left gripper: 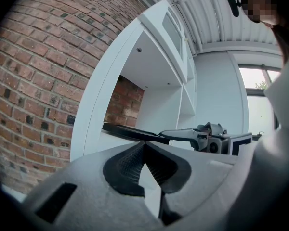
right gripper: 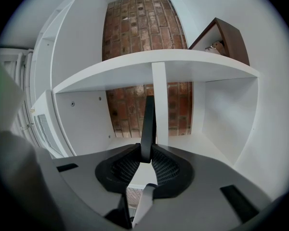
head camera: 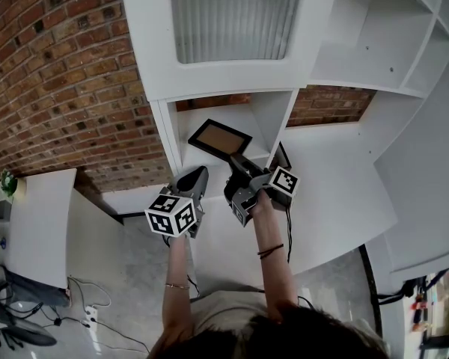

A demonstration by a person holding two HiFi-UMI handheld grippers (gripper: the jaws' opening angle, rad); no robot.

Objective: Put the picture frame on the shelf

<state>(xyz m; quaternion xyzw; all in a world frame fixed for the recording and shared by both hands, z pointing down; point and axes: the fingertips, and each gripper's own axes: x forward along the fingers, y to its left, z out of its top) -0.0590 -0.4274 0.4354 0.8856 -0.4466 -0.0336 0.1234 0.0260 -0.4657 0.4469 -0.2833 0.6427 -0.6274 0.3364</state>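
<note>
The black-rimmed rectangular picture frame [head camera: 219, 137] with a brown panel hangs nearly flat at the mouth of a white shelf compartment [head camera: 275, 114]. The right gripper [head camera: 238, 161] pinches its near edge.

Setting: indoor room, furnished like a home or small studio; cannot narrow it further.
Evidence:
- exposed red brick wall [head camera: 52, 88]
- tall white open-compartment shelf unit [head camera: 153, 58] standing against it, with a ribbed frosted-glass cabinet door [head camera: 232, 13]
- white flat-topped table [head camera: 37, 223] bearing a small green plant [head camera: 9, 182]
- white power strip [head camera: 90, 316] with cables on the pale grey floor [head camera: 127, 290]
- bright window [left gripper: 257, 97]
</note>
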